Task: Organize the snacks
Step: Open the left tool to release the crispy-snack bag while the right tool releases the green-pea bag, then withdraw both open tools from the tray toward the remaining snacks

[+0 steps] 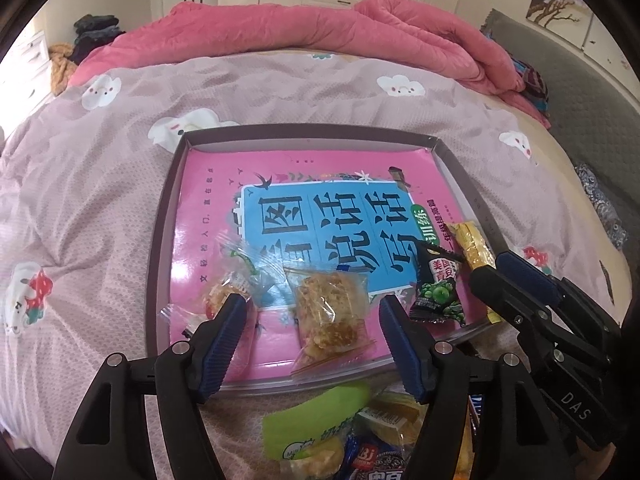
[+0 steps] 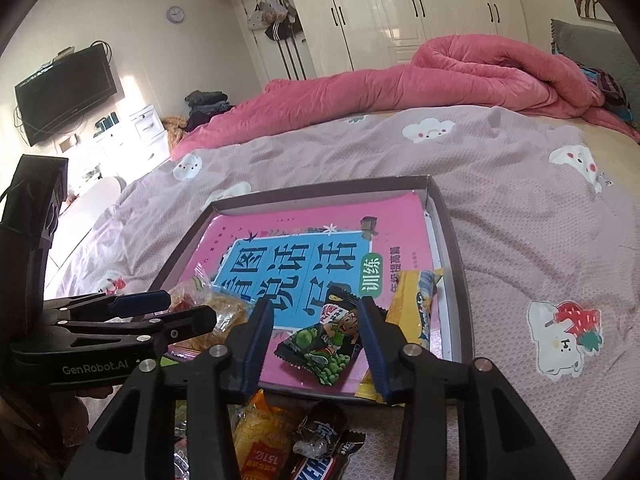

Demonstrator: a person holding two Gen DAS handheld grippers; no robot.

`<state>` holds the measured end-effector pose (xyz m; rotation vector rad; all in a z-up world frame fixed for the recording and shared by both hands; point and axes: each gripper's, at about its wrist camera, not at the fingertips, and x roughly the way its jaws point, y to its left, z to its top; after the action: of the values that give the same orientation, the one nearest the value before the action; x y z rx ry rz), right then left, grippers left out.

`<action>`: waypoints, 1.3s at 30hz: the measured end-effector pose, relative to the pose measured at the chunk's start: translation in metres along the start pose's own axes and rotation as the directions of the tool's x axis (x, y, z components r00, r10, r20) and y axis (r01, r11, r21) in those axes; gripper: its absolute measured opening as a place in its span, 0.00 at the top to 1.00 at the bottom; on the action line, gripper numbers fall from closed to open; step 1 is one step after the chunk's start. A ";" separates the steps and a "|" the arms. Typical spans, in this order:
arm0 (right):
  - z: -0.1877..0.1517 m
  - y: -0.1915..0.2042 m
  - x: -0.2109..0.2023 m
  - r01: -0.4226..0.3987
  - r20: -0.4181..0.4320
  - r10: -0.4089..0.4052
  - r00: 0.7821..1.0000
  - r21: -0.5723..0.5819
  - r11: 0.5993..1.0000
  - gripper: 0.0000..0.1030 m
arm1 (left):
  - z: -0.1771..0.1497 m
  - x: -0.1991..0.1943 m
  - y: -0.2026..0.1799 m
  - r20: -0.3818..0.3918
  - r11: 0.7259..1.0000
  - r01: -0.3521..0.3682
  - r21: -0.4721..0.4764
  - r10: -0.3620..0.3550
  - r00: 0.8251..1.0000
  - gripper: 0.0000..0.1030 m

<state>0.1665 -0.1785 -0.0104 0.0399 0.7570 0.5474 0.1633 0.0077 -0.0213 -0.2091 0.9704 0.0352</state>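
Observation:
A shallow grey box [image 1: 160, 240] [image 2: 452, 240] lies on the bed with a pink book inside as its floor. On the book rest a clear-wrapped golden pastry [image 1: 330, 316], a second clear-wrapped snack [image 1: 228, 292], a black-and-green pea packet [image 1: 438, 292] [image 2: 324, 344] and a yellow packet [image 1: 476, 248] [image 2: 412, 300]. My left gripper [image 1: 312, 312] [image 2: 192, 309] is open, its pads either side of the pastry without pressing it. My right gripper [image 2: 316, 312] [image 1: 490, 268] is open over the pea packet, which lies flat between the fingers.
A pile of loose wrapped snacks [image 1: 360, 432] [image 2: 280, 432] lies on the sheet just in front of the box's near rim. A rolled pink quilt [image 1: 320, 28] [image 2: 440, 80] runs across the far side of the bed. The cloud-print sheet [image 1: 80, 220] surrounds the box.

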 end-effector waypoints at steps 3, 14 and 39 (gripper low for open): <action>0.001 0.001 -0.004 -0.002 0.016 0.002 1.000 -0.001 1.000 0.53 | 0.001 -0.006 0.001 0.012 1.000 0.001 -0.001 -0.001 1.000 0.31; 0.004 0.000 -0.016 -0.009 0.052 0.009 0.999 0.005 1.000 0.44 | 0.003 -0.027 0.010 0.058 1.000 -0.009 -0.021 0.010 0.998 0.31; -0.003 0.010 -0.043 0.007 0.082 -0.005 0.997 -0.018 1.000 0.38 | -0.012 -0.059 0.011 0.103 0.998 -0.059 0.011 0.058 0.993 0.29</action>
<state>0.1344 -0.1909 0.0178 0.0426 0.6721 0.5440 0.1187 0.0200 0.0182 -0.1644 0.8736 0.0924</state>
